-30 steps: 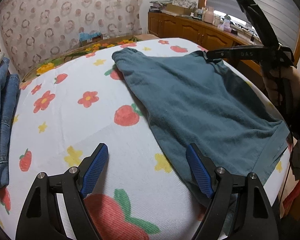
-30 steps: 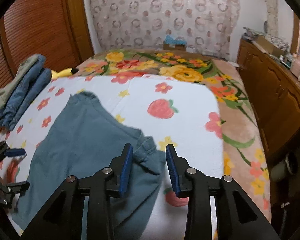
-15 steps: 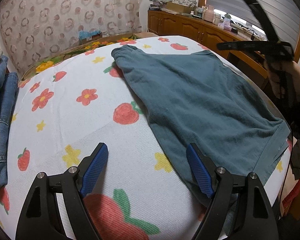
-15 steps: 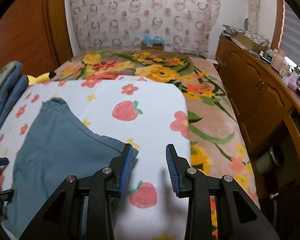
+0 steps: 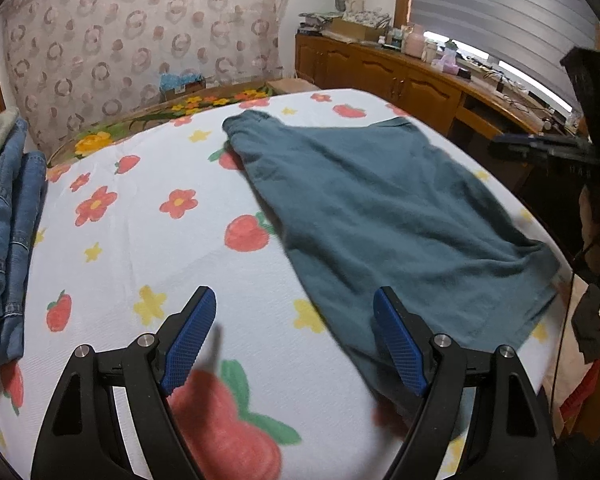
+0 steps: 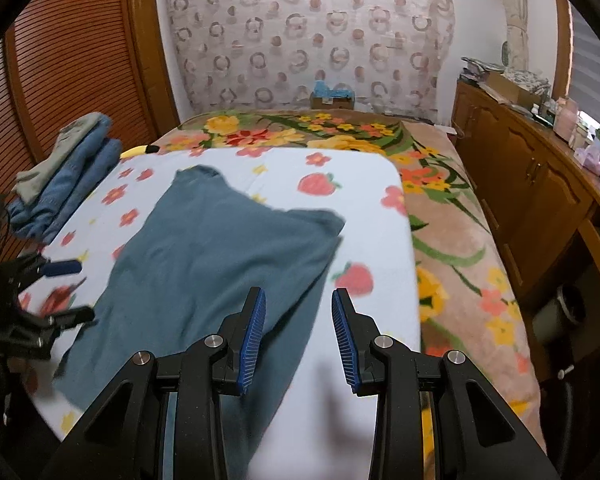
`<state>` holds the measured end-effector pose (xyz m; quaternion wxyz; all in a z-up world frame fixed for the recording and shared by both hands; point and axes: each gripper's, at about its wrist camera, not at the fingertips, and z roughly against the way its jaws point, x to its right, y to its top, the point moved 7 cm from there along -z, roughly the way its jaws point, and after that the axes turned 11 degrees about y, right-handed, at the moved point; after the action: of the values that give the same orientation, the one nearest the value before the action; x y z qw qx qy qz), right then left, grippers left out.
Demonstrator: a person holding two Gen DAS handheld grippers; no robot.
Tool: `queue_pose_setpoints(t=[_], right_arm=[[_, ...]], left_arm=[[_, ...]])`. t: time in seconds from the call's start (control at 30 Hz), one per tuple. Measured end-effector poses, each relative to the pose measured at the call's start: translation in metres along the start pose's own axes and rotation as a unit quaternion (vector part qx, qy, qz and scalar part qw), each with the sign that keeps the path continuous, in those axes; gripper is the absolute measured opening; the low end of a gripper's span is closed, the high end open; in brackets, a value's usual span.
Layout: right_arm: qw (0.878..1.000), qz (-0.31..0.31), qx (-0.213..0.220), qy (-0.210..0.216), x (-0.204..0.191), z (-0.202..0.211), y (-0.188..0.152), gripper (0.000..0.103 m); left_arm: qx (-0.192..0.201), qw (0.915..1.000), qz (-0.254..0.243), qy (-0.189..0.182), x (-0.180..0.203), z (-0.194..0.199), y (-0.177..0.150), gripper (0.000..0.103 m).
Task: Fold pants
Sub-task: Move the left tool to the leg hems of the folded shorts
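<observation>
The teal pants (image 6: 220, 256) lie flat on the bed's white flowered sheet (image 6: 364, 184), long axis running from the near edge toward its far edge, cuff farthest. Both the left tool (image 5: 294, 340) and right tool (image 6: 298, 336) hover spread, pinching nothing.

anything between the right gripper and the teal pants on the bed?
Nothing visible. The right gripper hangs open just above the near edge of the pants, with only bare blanket beside them. The stack of jeans sits off at the far side, clear of the path.
</observation>
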<state>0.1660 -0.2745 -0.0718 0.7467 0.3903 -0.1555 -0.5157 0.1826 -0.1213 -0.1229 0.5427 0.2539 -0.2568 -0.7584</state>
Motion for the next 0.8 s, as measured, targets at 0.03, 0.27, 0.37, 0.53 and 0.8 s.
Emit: queue_pose_setpoints(t=[0.03, 0.27, 0.37, 0.53, 0.8], right_arm=[[1.000, -0.001, 0.000, 0.002, -0.001, 0.003, -0.003, 0.036], [1.000, 0.000, -0.001, 0.005, -0.016, 0.023, -0.019, 0.036], [1.000, 0.000, 0.001, 0.005, -0.019, 0.031, -0.026, 0.036], [1.000, -0.004, -0.003, 0.005, -0.026, 0.038, -0.044, 0.036], [1.000, -0.026, -0.014, 0.011, -0.026, 0.038, -0.066, 0.036]], left_arm=[[0.004, 1.0000, -0.001, 0.000, 0.002, 0.005, -0.001, 0.082], [0.021, 0.9998, -0.003, -0.002, 0.009, 0.025, -0.007, 0.082], [0.025, 0.9997, -0.004, -0.002, 0.012, 0.032, -0.011, 0.082], [0.024, 0.9997, -0.006, -0.008, 0.020, 0.039, -0.025, 0.082], [0.017, 0.9991, 0.001, -0.038, 0.028, 0.047, -0.043, 0.074]])
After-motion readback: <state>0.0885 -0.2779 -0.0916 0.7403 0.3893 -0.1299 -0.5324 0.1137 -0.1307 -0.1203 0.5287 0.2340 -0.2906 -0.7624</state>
